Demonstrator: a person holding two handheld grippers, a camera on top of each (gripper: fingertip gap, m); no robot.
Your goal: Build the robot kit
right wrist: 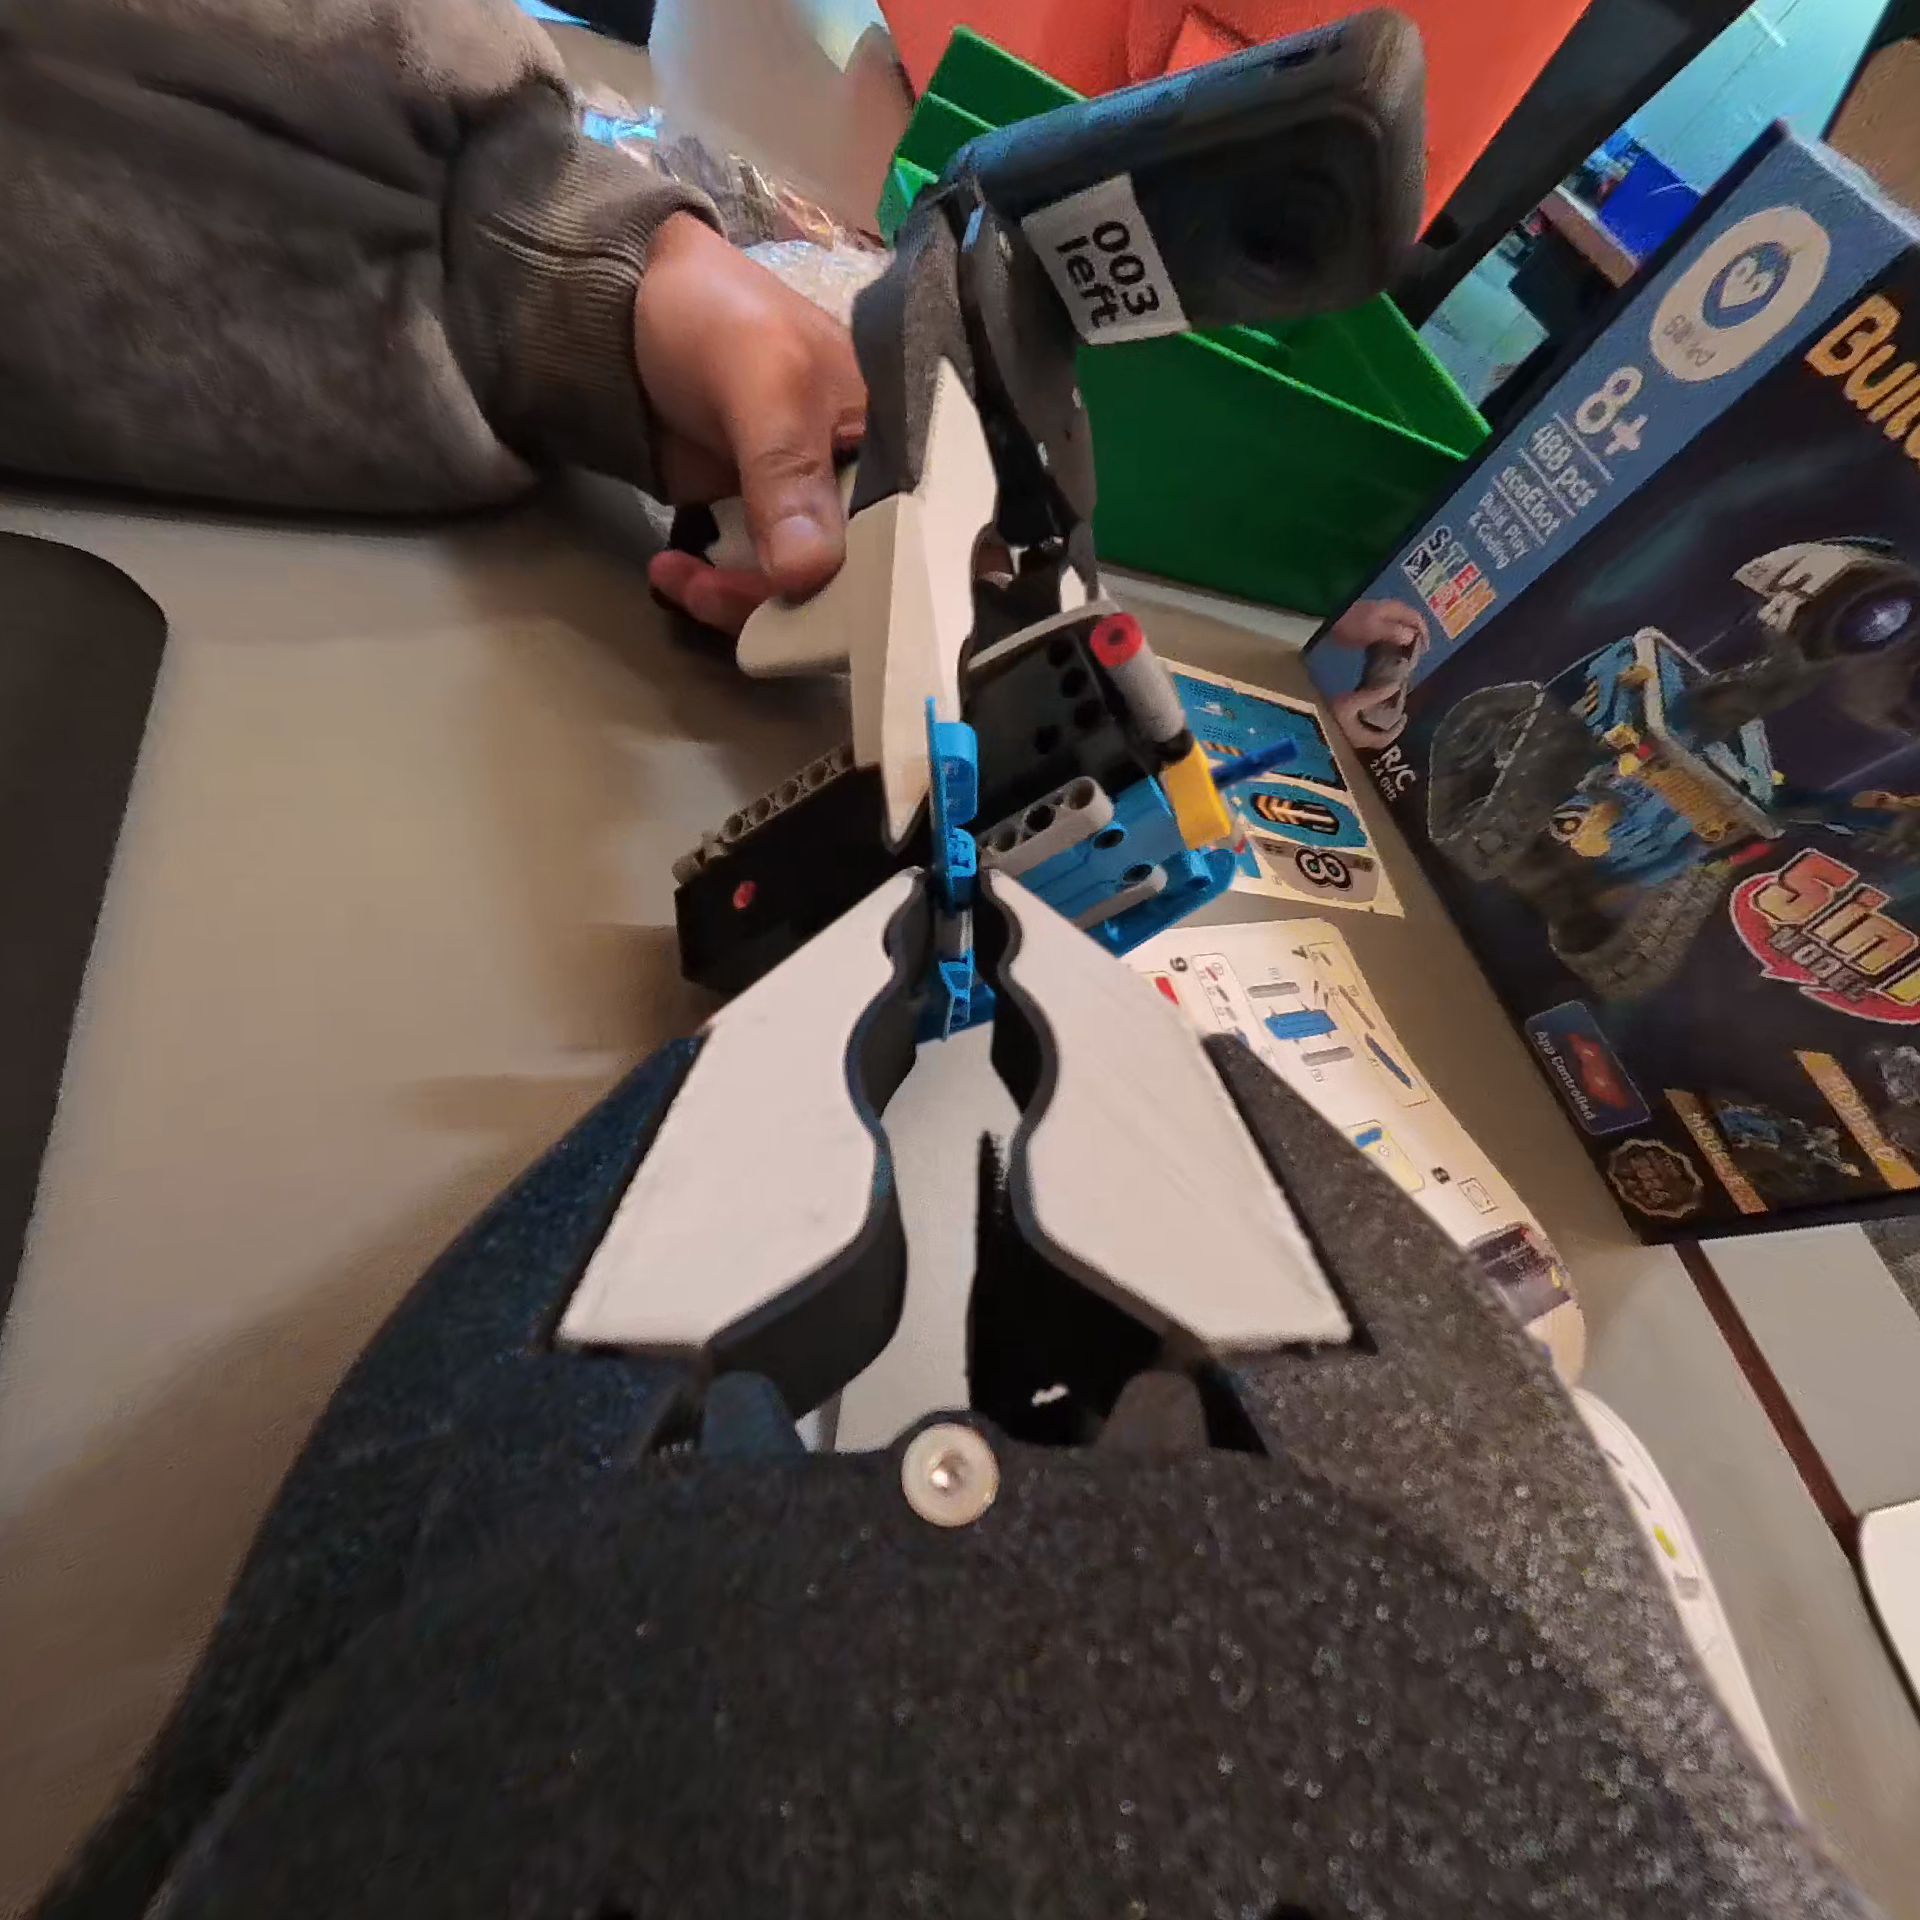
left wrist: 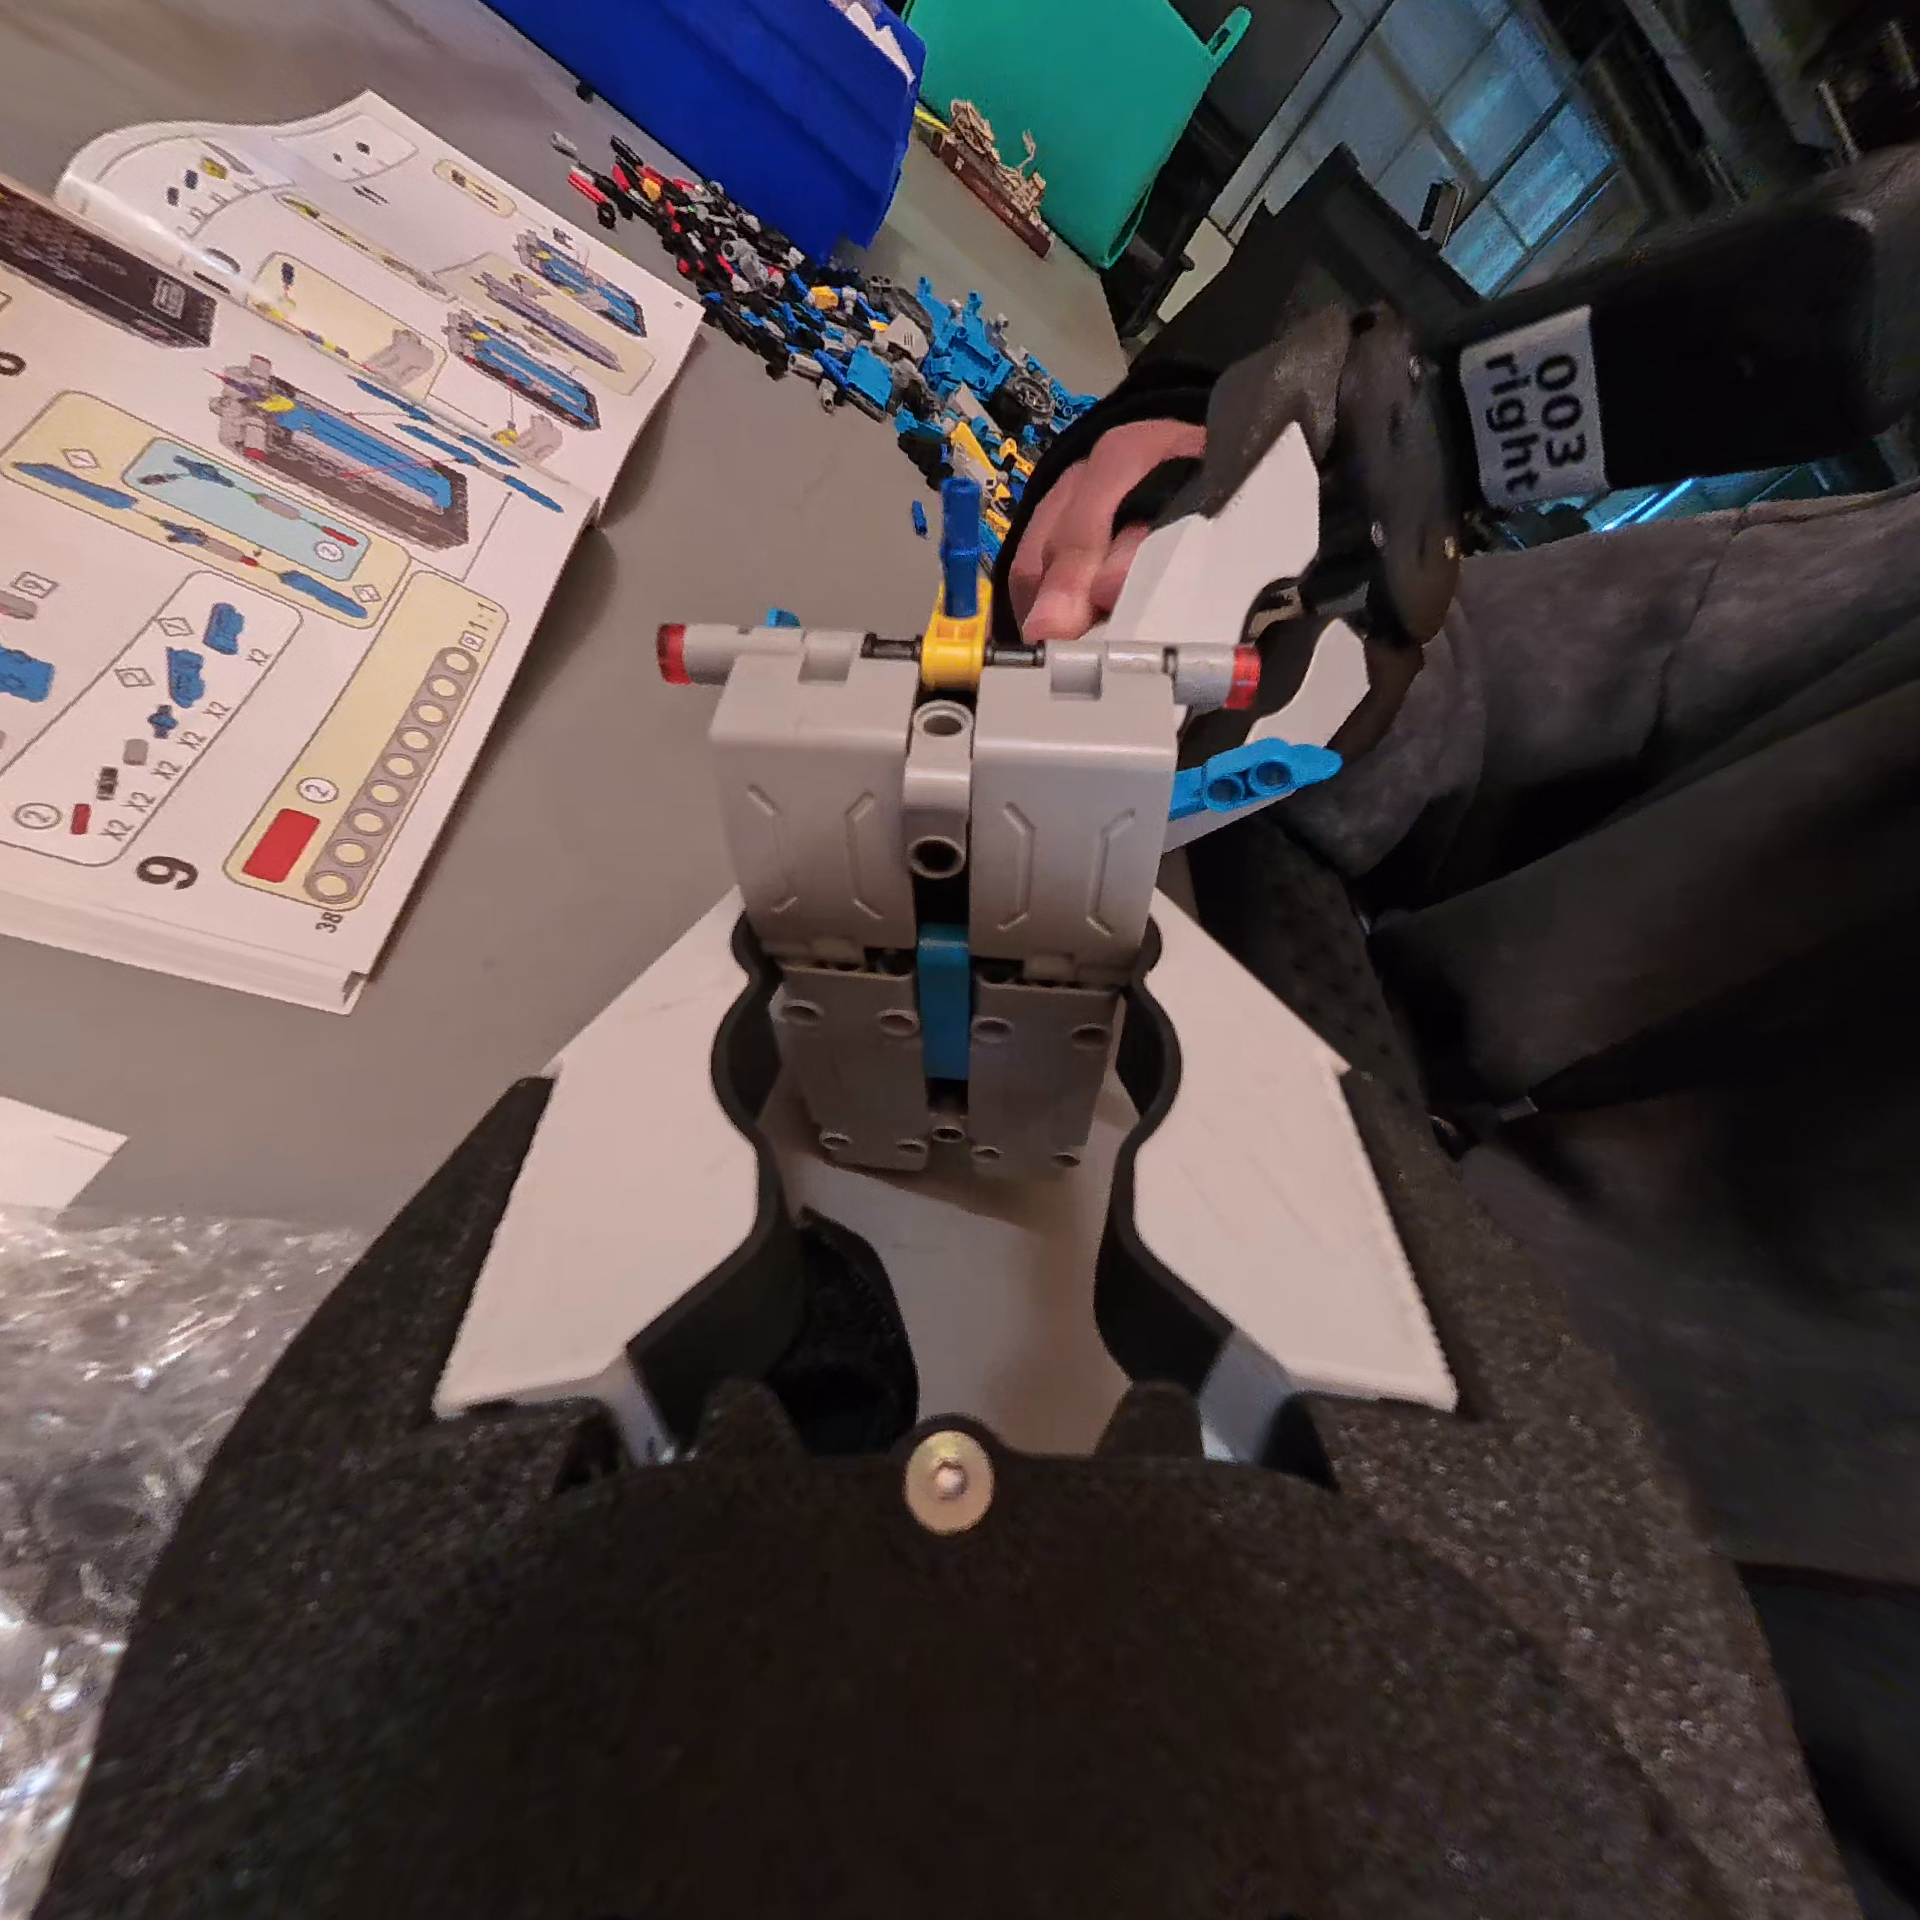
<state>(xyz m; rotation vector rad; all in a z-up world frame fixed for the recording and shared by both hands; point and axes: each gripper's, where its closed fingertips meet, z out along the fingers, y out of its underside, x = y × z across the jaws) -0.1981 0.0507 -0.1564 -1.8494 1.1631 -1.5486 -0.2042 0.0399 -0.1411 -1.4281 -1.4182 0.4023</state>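
Left wrist view: left tongs (left wrist: 940,997) clamp grey assembly (left wrist: 940,821) | right tongs (right wrist: 951,904) pinch blue piece (right wrist: 954,831)

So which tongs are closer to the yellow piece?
Left. The left tongs are shut on the grey block model, with the yellow piece sitting on its top. The right tongs pinch a blue piece off to the model's side.

Instruction booklet (left wrist: 312,499), loose bricks (left wrist: 883,343), toy box (right wrist: 1662,779).

Bare table (right wrist: 312,779) left (open passage), box (right wrist: 1662,779), bins (right wrist: 1247,436) crowd right
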